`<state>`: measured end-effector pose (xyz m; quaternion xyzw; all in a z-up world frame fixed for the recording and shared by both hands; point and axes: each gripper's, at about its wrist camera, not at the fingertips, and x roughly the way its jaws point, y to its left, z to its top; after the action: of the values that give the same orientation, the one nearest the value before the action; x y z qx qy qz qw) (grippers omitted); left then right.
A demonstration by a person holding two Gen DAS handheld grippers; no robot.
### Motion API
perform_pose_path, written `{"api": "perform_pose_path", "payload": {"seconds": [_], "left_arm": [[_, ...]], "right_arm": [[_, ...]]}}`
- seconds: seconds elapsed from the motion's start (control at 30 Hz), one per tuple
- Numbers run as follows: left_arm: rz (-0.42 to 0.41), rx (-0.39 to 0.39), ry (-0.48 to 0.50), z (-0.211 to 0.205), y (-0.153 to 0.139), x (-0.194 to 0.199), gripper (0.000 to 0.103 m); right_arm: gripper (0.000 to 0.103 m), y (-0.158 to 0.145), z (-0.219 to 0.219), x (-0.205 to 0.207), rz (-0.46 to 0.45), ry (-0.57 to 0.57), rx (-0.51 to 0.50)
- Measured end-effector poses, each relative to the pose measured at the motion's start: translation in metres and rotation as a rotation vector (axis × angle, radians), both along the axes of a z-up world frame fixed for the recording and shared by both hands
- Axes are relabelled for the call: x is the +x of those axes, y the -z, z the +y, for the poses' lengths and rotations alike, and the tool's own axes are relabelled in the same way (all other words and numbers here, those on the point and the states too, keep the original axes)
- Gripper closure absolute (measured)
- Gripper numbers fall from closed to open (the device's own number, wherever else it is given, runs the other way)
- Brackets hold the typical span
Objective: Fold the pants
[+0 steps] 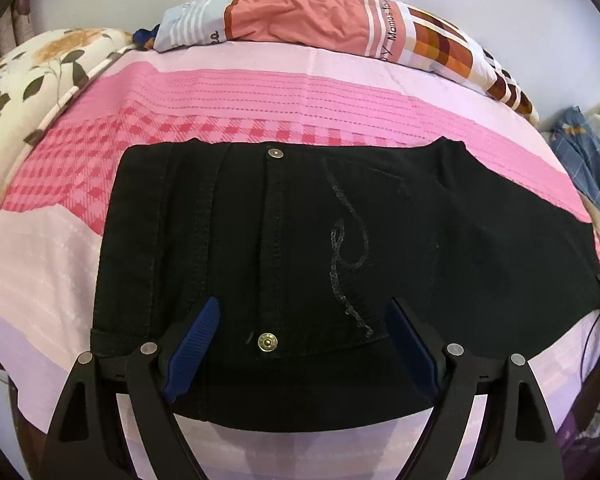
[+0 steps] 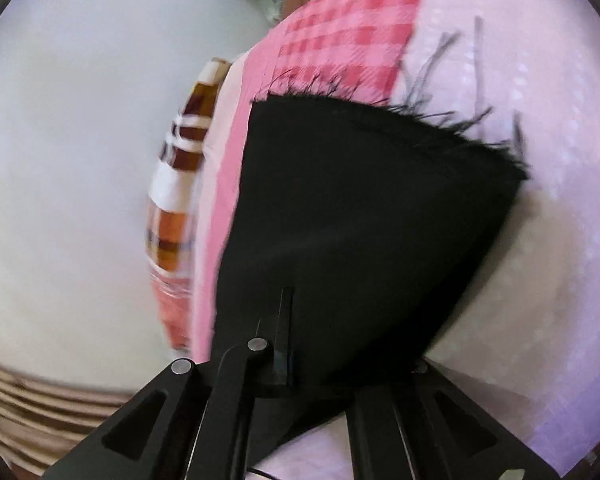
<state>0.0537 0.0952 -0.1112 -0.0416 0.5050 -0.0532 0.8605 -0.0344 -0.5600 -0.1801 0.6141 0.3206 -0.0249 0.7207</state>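
step: right gripper (image 2: 300, 344) has a leg end of the pants (image 1: 300, 240) pinched, so I reckon this is the fold where the leg gets carried over toward the waist. Keep the cloth taut and low, line the frayed hem (image 2: 380, 116) up with the waistband before letting go, and don't drag the rest along.

pants: black, lying flat across the middle of the left view, waist nearest the lens, one brass button (image 1: 267, 341) at lower center and a smaller snap (image 1: 275, 153) higher up. A sequin swirl (image 1: 348, 240) sits right of center.

bed: pink sheet (image 1: 220, 92) with a checked band and pale stripes, filling most of both views. Looks soft, so the cloth could bunch if pushed.

pillow: orange and checked, along the top edge of the left view (image 1: 340, 20).

quilt: floral, upper left of the left view (image 1: 40, 68).

room: plain pale wall behind the bed; some blue cloth (image 1: 588, 160) at the far right edge.

left gripper (image 1: 300, 344): jaws wide apart, straddling the waist either side of the button, nothing clamped that I can see. Probably best used to pin the waist down.

right gripper jaws: closed tight on the black cloth, which fans out ahead of them.
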Motion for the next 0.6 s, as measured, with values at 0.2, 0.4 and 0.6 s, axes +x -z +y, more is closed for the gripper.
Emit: {"api": "perform_pose_path", "payload": {"seconds": [0.2, 0.4, 0.6], "left_arm": [[-0.002, -0.035, -0.021, 0.006, -0.001, -0.001, 0.018], [-0.006, 0.006, 0.007, 0.000, 0.000, -0.003, 0.018], [-0.012, 0.033, 0.026, -0.004, 0.005, -0.005, 0.018]], "right_arm": [[0.093, -0.001, -0.018, -0.024, -0.017, 0.062, 0.026], [0.099, -0.028, -0.019, -0.025, 0.031, 0.059, -0.169], [0.102, -0.008, -0.032, -0.028, 0.058, 0.069, -0.168]]}}
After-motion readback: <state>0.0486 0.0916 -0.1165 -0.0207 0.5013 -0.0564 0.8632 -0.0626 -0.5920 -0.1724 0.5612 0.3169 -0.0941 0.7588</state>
